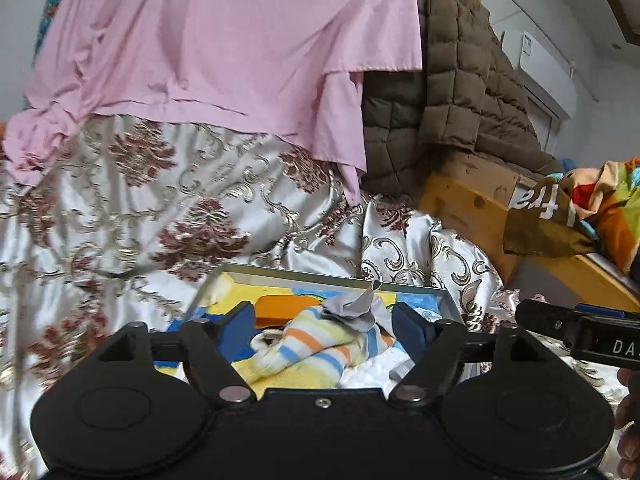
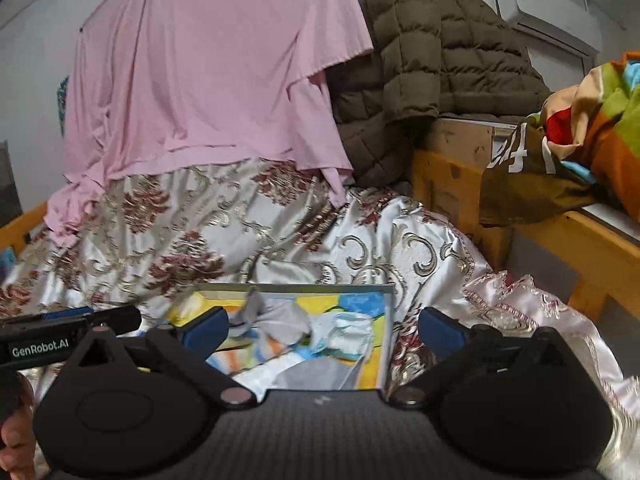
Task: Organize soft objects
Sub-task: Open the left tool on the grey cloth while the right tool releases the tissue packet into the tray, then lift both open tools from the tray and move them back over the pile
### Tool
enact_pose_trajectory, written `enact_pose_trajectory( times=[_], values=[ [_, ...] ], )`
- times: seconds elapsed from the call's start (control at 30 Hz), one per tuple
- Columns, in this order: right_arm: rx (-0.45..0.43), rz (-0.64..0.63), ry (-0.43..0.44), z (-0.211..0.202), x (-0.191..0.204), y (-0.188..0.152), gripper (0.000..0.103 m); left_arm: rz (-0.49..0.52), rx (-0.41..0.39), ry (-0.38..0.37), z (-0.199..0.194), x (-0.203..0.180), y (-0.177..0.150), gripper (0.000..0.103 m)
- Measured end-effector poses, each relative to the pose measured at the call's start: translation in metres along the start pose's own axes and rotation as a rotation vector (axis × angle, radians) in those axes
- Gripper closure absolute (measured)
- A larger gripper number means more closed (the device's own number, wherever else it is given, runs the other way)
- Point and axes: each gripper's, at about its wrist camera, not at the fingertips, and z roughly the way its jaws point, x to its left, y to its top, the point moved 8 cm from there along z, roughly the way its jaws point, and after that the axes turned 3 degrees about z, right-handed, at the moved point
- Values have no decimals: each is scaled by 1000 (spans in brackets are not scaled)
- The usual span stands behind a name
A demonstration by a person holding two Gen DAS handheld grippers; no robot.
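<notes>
**sockdrawer_sam:** So where are we in the sorting? Looks to us like a drop-off. Both of our grippers hang above the shallow box (image 1: pixel 320 276) on the bed, and neither has anything in it. Left gripper (image 1: pixel 322 326) has its jaws wide apart, and the striped sock (image 1: pixel 316 344) and the little grey cloth (image 1: pixel 352 306) lie loose in the box under the gap, not pinched. Right gripper (image 2: pixel 322 330) is spread as wide as we've seen it, also empty, over the pale blue-and-white piece (image 2: pixel 344 334) at the right side of the same box.

**foldy_mcfold:** Agreed, we'd call it the gap between a placing and the next pick. The soft bits are all inside the box, piled on its bright printed lining, though in a jumble rather than neat.

**sockdrawer_sam:** So what's next for us?

**foldy_mcfold:** Our guess: either fetch another item or tidy what's already in there. We can't see any loose small pieces on the satin bedspread (image 1: pixel 140 220) from either wrist view, so we may need to look around first. The pink sheet (image 2: pixel 208 80) and brown quilted jacket (image 2: pixel 432 52) at the back look too big for that box.

**sockdrawer_sam:** If we tidy, we'd come down over one piece only; sock and grey cloth overlap, so grabbing both is easy.
</notes>
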Motion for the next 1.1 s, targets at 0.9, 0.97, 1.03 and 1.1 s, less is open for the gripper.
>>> enact_pose_trajectory(
  times=[0.9,0.97,1.03,1.1],
  values=[
    [-125,19,24,-166,76,-83,0,-38,-8,85,-182,60,-71,1],
    [-126,19,20,-171,82,-92,0,-50,15,87,-186,66,-80,1],
    [-123,29,16,-175,88,-101,0,-58,26,95,-189,71,-88,1],
    [-116,40,14,-178,93,-111,0,-59,39,103,-191,76,-96,1]
  ],
)
